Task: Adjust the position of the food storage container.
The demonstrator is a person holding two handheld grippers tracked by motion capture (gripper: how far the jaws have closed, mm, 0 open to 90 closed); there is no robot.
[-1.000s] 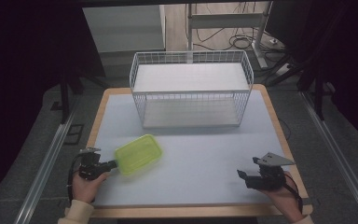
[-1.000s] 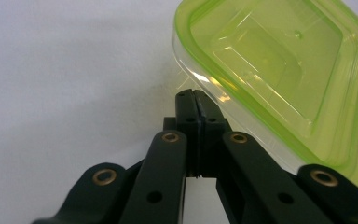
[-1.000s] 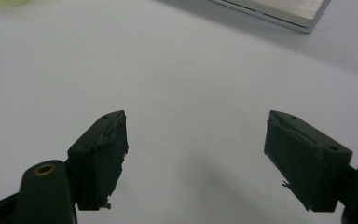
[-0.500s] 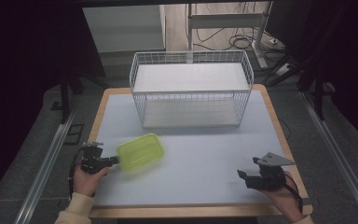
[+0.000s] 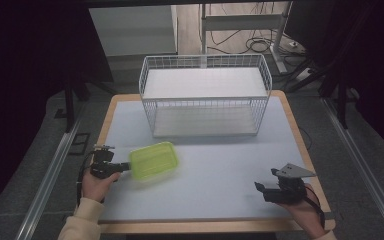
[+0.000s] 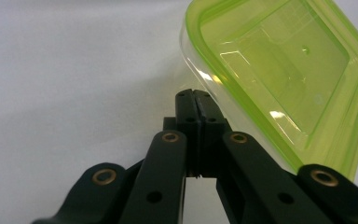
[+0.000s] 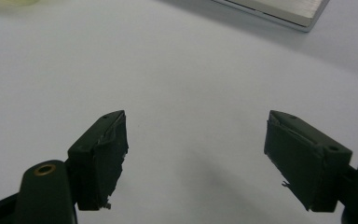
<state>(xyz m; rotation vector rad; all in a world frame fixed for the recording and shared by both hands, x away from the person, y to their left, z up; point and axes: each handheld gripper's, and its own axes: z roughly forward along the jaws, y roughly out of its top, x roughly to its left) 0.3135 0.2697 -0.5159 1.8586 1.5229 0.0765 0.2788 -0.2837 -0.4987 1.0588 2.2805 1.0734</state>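
A shallow, see-through lime-green tub (image 5: 154, 160) with rounded corners sits at the front left of the desk (image 5: 220, 170), well in front of the white wire basket (image 5: 205, 95). It is rectangular, open side up and empty, turned at a slight angle to the desk's edge. Its left rim is pinched between the jaws of the left tongs (image 5: 122, 166), which are pressed together on it. In the left gripper view the tub (image 6: 284, 79) looks tilted, its moulded bottom showing through the glossy plastic.
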